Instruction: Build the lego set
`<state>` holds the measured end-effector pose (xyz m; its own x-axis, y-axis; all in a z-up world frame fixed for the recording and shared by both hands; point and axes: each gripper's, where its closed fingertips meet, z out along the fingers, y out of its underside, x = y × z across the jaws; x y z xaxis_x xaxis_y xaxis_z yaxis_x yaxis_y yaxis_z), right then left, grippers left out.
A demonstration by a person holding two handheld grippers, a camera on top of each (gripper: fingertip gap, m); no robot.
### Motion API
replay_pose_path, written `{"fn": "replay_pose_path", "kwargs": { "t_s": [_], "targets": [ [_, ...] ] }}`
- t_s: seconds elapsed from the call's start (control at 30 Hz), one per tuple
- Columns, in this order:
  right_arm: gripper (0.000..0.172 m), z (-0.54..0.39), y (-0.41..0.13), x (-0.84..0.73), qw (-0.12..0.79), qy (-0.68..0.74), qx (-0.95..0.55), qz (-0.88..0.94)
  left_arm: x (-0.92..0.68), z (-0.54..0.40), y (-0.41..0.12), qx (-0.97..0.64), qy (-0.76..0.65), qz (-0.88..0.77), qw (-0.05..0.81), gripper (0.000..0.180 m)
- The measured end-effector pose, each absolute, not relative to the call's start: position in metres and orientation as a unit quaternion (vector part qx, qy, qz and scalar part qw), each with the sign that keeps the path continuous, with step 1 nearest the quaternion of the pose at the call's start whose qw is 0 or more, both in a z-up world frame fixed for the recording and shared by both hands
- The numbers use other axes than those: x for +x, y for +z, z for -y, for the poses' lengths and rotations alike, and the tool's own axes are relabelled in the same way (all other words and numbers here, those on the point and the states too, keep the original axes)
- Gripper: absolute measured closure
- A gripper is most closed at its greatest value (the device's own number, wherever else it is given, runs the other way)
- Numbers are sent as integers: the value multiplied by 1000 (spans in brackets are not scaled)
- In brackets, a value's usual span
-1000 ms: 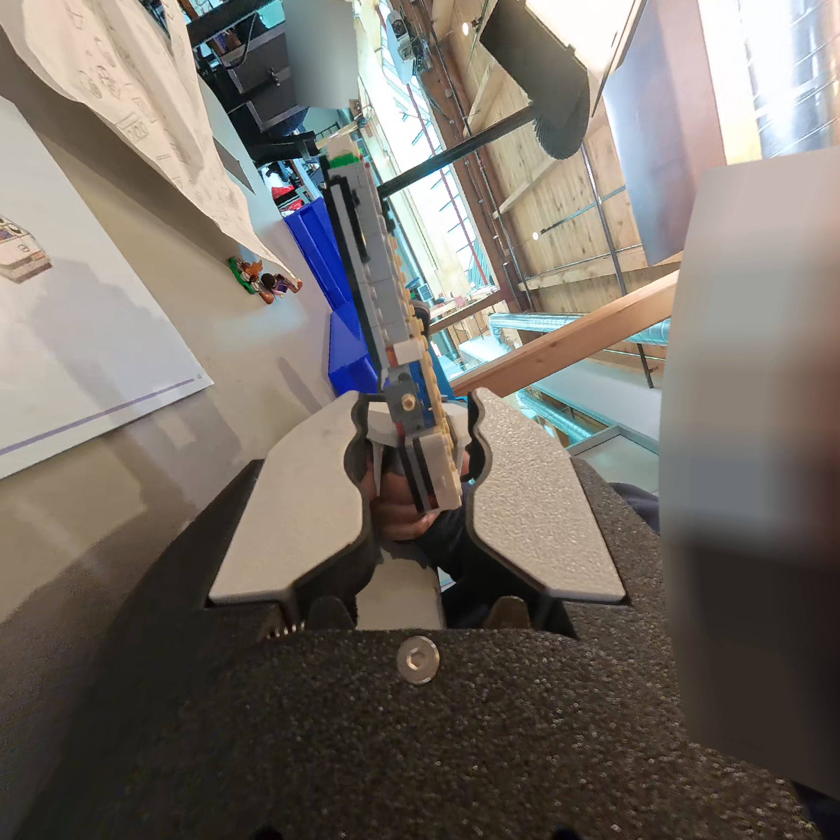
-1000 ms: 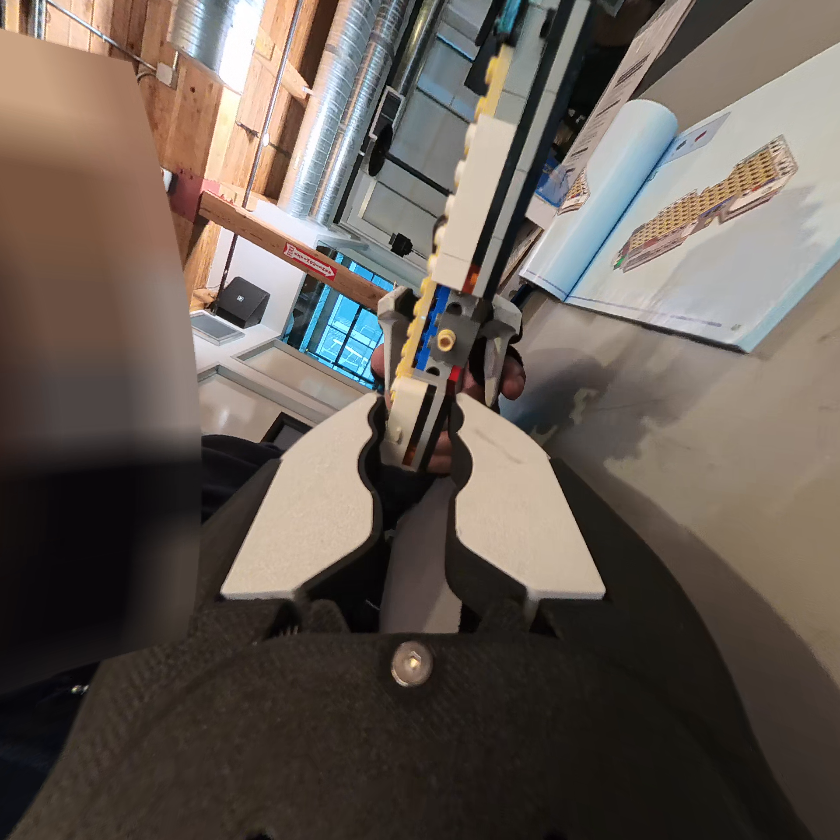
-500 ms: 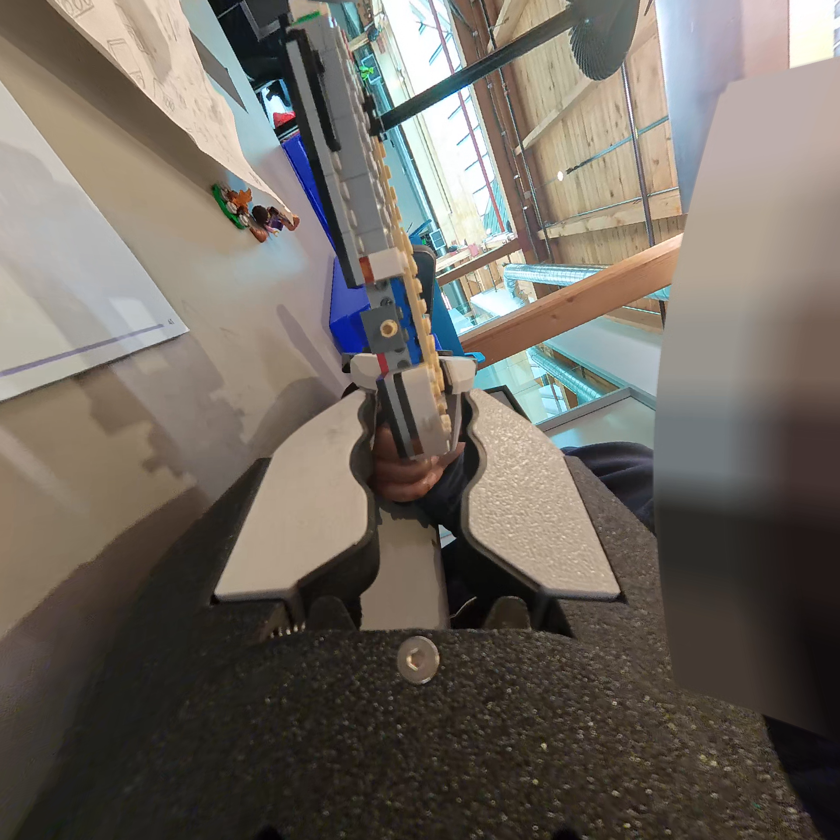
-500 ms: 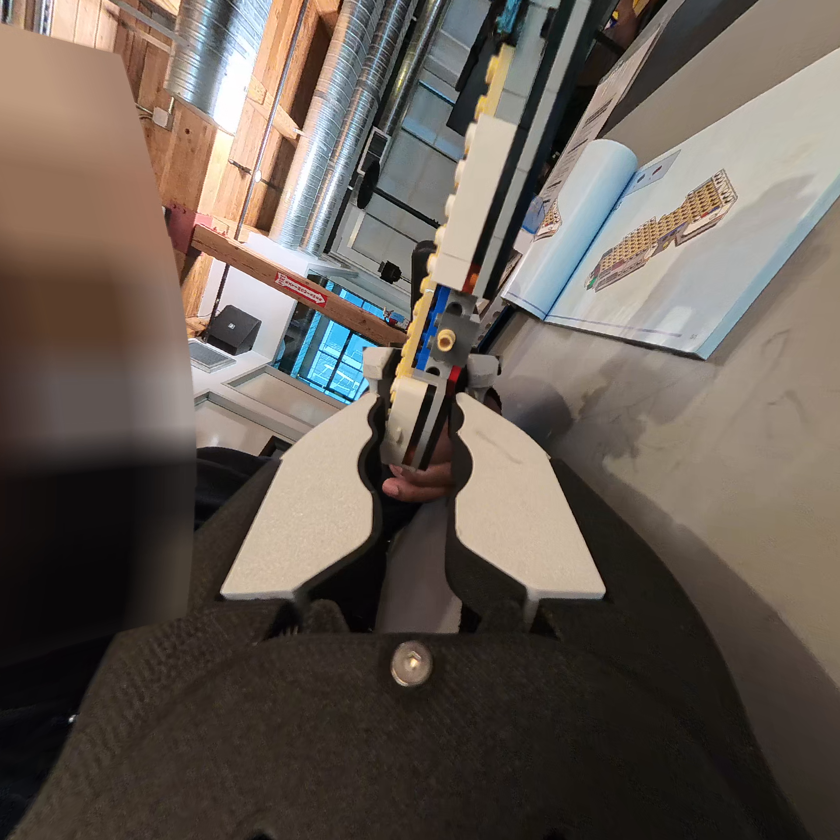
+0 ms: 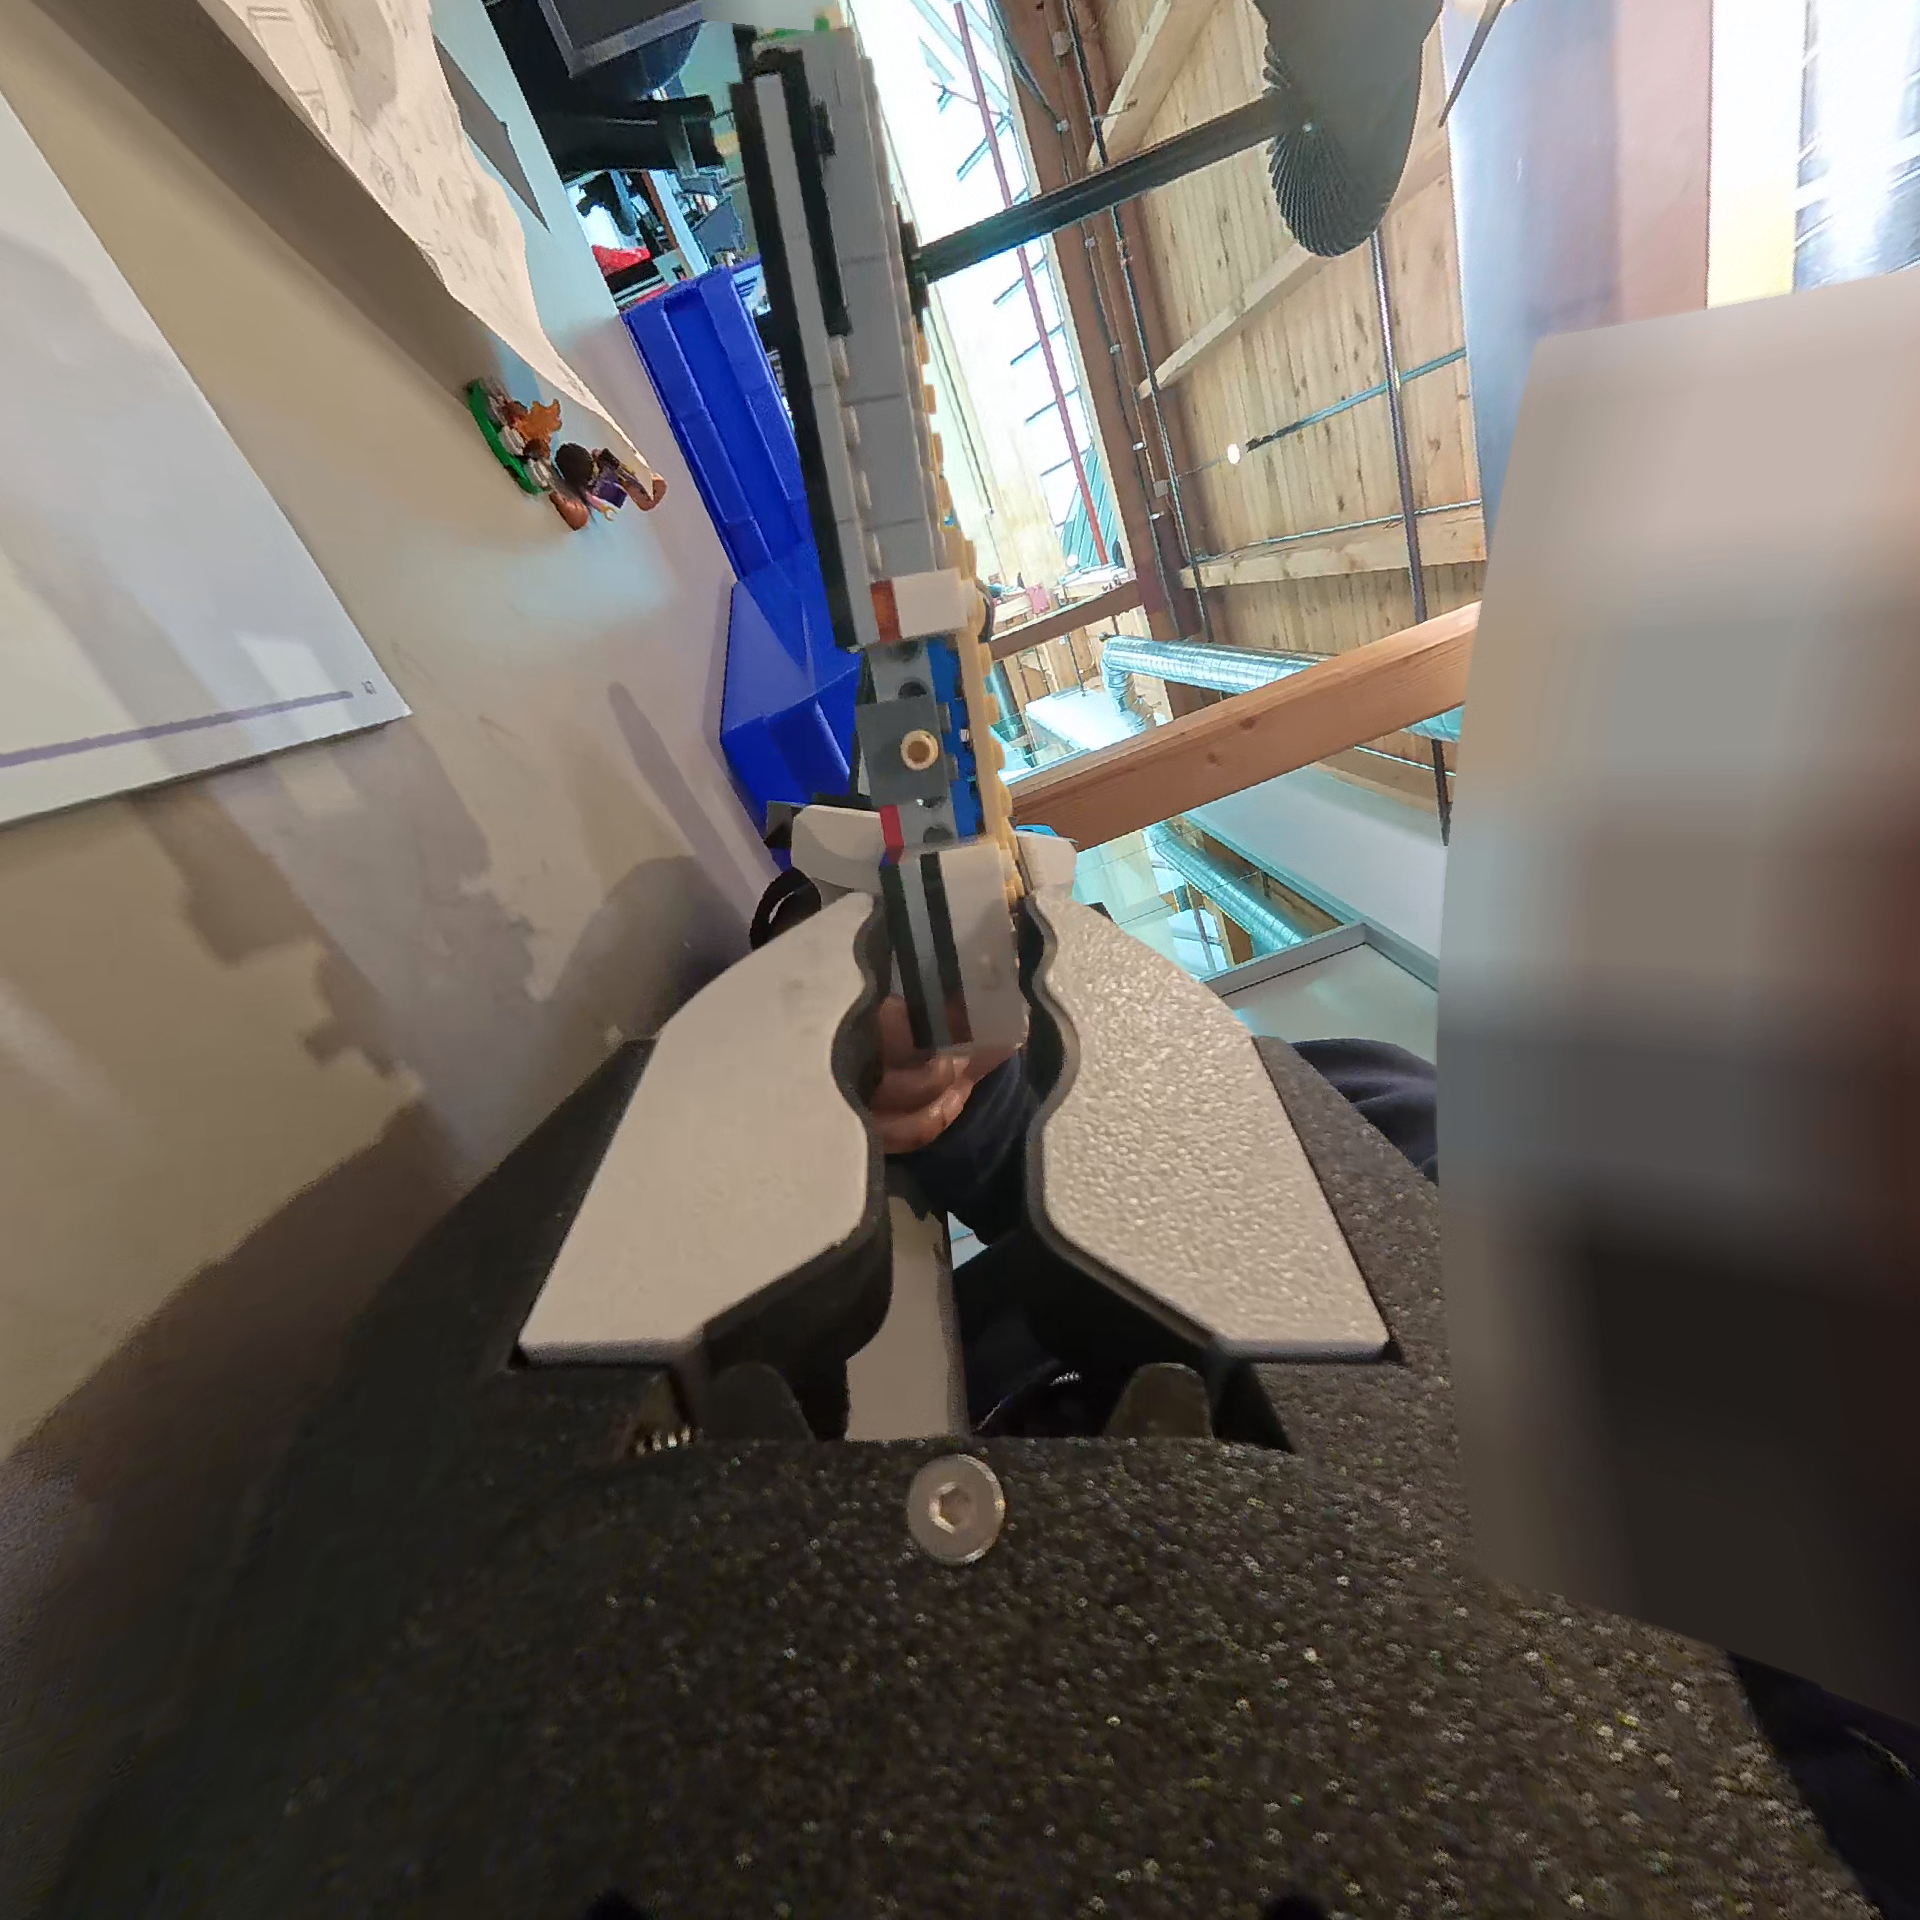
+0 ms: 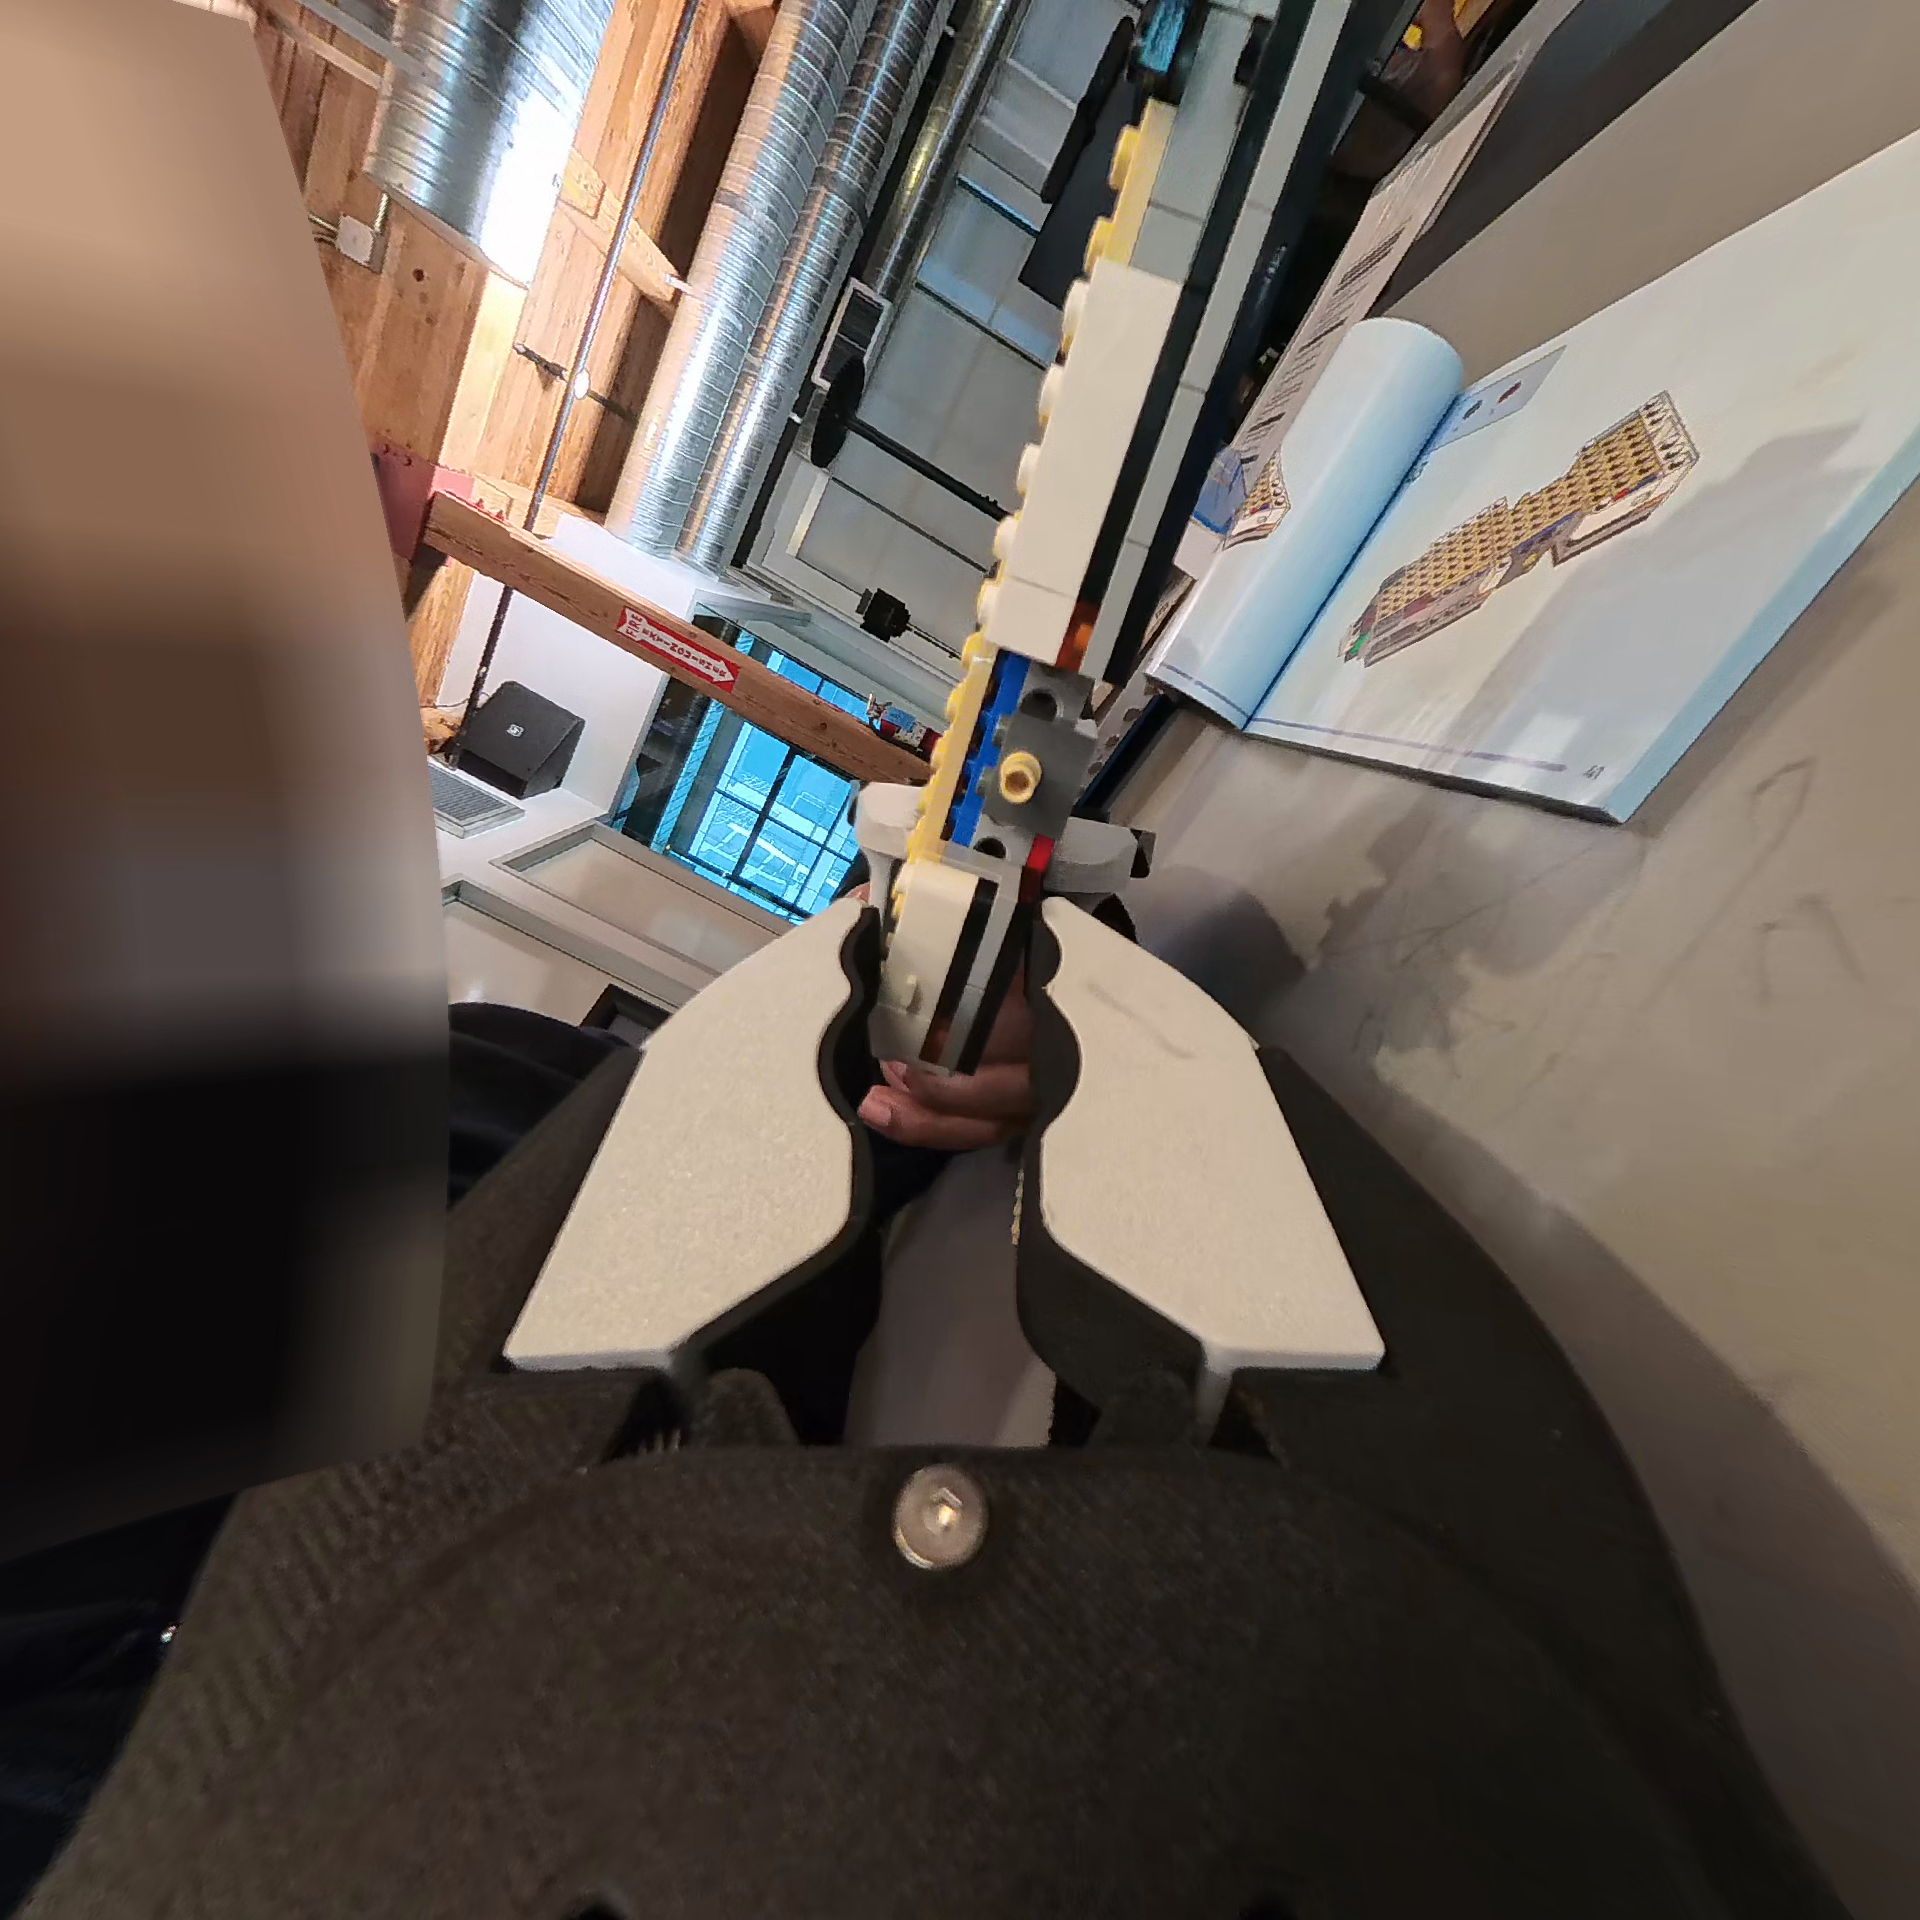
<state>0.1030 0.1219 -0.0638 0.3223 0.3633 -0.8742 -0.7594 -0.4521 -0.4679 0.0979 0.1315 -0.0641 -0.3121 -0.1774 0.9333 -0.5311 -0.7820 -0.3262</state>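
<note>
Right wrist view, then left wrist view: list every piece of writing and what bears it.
Red-and-white sign on the beam: printed words, not quoted here.
Booklet: a corner page number, tiny.
Folded sheet: blurred print, unreadable.
Sheet, left wrist view: print too small to read.

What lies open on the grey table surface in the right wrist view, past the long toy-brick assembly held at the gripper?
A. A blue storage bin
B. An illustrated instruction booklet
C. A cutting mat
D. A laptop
B. An open illustrated booklet with a pale blue page lies on the grey table, beyond the brick assembly at the right gripper.
</note>
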Motion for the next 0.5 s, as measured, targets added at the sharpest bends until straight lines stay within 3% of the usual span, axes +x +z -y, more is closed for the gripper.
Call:
{"fn": "replay_pose_path", "kwargs": {
  "t_s": [0.5],
  "targets": [
    [141, -120, -60, 100, 512, 554, -642, -135, 96, -131, -61, 562, 763, 286, 141, 159]
  ]
}}
